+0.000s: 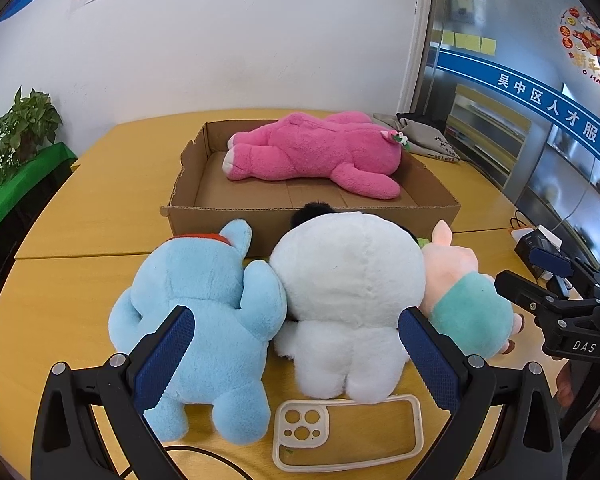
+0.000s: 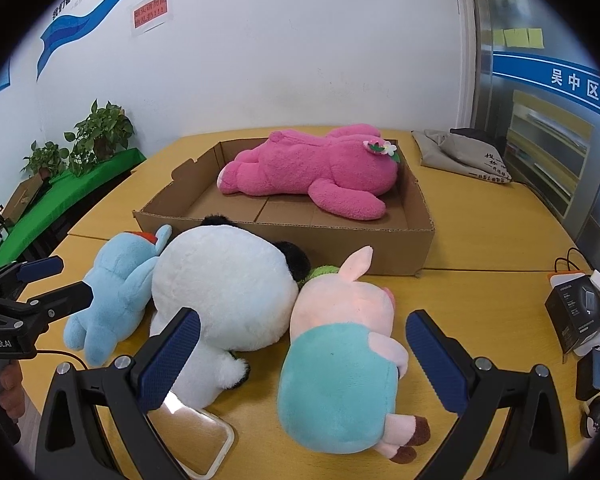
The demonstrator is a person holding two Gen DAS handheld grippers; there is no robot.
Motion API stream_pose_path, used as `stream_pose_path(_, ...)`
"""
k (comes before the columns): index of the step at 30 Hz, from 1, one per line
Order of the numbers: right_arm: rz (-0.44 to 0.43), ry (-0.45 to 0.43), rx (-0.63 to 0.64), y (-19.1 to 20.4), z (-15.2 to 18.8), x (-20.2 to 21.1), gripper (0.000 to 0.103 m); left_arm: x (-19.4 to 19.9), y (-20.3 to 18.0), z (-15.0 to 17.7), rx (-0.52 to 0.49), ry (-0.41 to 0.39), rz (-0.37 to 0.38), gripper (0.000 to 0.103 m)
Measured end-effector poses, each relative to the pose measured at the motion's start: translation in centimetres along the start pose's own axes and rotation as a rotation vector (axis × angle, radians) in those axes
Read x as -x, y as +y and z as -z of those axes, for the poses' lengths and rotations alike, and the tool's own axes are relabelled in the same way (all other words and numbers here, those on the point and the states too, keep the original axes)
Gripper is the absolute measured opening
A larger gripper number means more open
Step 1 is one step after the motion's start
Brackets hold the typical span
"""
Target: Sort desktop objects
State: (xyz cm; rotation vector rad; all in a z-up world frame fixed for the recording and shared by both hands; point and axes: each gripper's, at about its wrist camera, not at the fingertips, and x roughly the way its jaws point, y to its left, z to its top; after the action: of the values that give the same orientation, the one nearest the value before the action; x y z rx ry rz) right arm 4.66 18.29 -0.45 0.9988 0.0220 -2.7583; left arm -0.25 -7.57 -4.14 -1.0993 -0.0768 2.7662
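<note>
So there's a yellow wooden desk (image 1: pixel 80 280) with a shallow cardboard box (image 1: pixel 312 216) at the far side, and a big pink plush bear (image 1: pixel 320 152) is lying face down inside it, along the back wall of the box. Just in front of the box, three more toys lie in a row on the desk, all touching each other: a light blue plush (image 1: pixel 204 312) on the left, a fat white plush with black ears (image 1: pixel 348 292) in the middle, and a pink pig plush in a teal shirt (image 2: pixel 340 344) on the right. A clear phone case (image 1: pixel 348 432) lies flat on the desk right at the white one's feet. The left hand-held gripper (image 1: pixel 296 356) hovers low with its blue-padded fingers spread wide, straddling the blue and white toys but pinching nothing. The right hand-held gripper (image 2: pixel 304 360) is spread wide too, fingers either side of the pig, not touching it as far as I can tell. A black box (image 2: pixel 576 320) sits off on the right edge, and potted plants (image 2: pixel 100 132) stand by the wall.
</note>
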Motion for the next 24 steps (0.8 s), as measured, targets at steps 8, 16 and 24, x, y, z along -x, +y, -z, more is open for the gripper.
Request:
stream_pose_path(8,0.025,-0.007,-0.014,-0.3,0.0,0.1,0.103,-0.6,-0.3,0.2,-0.007,0.015,0.007,0.103)
stream_pose_path(16,0.045,-0.006,-0.015,-0.6,-0.3,-0.1,0.103,-0.9,-0.5,0.0,-0.018,0.013,0.018,0.103)
stream_pose_path(24,0.022,0.008,-0.022,-0.7,-0.3,-0.8,0.103,-1.6,0.0,-0.2,0.003,0.031,0.052,0.103)
